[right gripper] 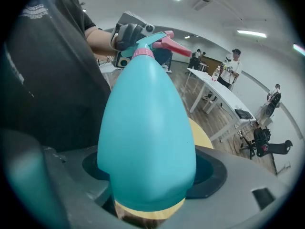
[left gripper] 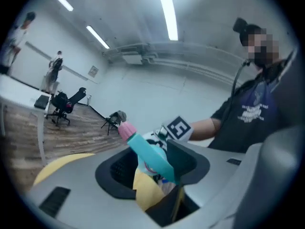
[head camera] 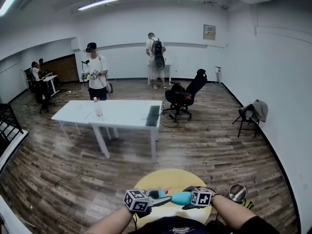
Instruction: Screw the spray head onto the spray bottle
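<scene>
Low over the round yellow desk [head camera: 168,175], the person holds both tools close to the body, tips facing each other. On the left, the left gripper [head camera: 163,198] points roughly level towards the right one. Its jaws are closed around the spray head [left gripper: 145,151], whose teal nozzle arm with a pink tip slants up between the pads; the pad on the right of its view lies against that arm. Next to the right comes the spray bottle [right gripper: 147,128], a teal egg-shaped body lying across the gap between the two tools, neck towards the left tool. Farthest right, the right gripper [head camera: 187,199] has its jaws clamped on the bottle's wide lower end.

The head is already seated on the neck, and its pink collar [right gripper: 142,52] meets the top of the bottle. No view shows the threads, so how far it is tightened can't be told. I judge the fitting done and the turning in hand, with further twists and a final snugging probably left.
</scene>
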The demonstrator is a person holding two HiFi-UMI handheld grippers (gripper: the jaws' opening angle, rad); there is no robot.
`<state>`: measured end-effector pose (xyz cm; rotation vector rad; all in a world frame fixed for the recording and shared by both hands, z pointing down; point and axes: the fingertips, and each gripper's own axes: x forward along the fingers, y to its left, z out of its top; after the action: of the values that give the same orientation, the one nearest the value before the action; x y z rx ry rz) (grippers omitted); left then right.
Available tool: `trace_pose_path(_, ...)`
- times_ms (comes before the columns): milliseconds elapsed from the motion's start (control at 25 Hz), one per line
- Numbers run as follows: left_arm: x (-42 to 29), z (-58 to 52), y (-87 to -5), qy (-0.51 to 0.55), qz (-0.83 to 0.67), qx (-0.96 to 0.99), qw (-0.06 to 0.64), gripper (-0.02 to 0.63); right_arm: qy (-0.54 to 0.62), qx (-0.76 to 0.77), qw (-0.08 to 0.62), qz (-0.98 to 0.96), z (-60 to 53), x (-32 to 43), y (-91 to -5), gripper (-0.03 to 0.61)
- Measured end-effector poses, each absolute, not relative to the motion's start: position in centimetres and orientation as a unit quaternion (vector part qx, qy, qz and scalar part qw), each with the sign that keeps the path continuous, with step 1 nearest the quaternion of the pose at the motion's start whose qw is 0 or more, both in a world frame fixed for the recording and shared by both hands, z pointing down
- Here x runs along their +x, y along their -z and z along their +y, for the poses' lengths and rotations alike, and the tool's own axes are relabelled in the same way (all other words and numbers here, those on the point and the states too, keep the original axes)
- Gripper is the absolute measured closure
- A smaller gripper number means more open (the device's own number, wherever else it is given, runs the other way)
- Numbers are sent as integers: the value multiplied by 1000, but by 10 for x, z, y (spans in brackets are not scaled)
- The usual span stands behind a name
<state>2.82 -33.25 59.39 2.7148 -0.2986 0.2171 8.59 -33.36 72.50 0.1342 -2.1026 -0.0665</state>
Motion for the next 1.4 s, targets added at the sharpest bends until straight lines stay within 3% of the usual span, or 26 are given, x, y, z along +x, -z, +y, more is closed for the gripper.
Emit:
trace_pose_path(200,30,-320,-618,-161,-87,974,136,387,36,45,513,-856,-325,93,-732,153)
trace_pose_path(400,12,-336,-600,-34,-138,956,256,377,2,55,478,-876,-329,82,-720,154)
trace_pose_path(480,-16,-344,-593,52,-163,935,311,318,-14,69,472,-879,-333,84,-722,155)
trace_pose_path(560,-55,-354,-594,120,-197,905,357,302,-31,86,470,-878,-337,94,-728,155)
trace_pose_path(760,-84,-366,-609,130,-223,877,405,298,-23,93,473,-876,-342,97,-727,155)
trace_pose_path(920,-9,-356,-607,16,-154,928,339,298,8,73,475,-877,-343,71,-717,155)
trace_pose_path(960,8,-349,-605,-21,-135,944,300,333,16,69,479,-875,-344,69,-717,155)
trace_pose_path(1000,20,-342,-604,-59,-120,957,256,419,25,66,486,-871,-344,70,-719,155)
trace_pose_path(1200,45,-317,-608,-150,-65,976,141,405,40,50,500,-864,-331,89,-725,153)
trace_pose_path(1280,48,-315,-611,-163,-59,977,125,402,40,49,505,-861,-329,92,-729,152)
trace_pose_path(1400,45,-320,-605,-130,-74,972,179,397,17,51,489,-871,-328,88,-721,153)
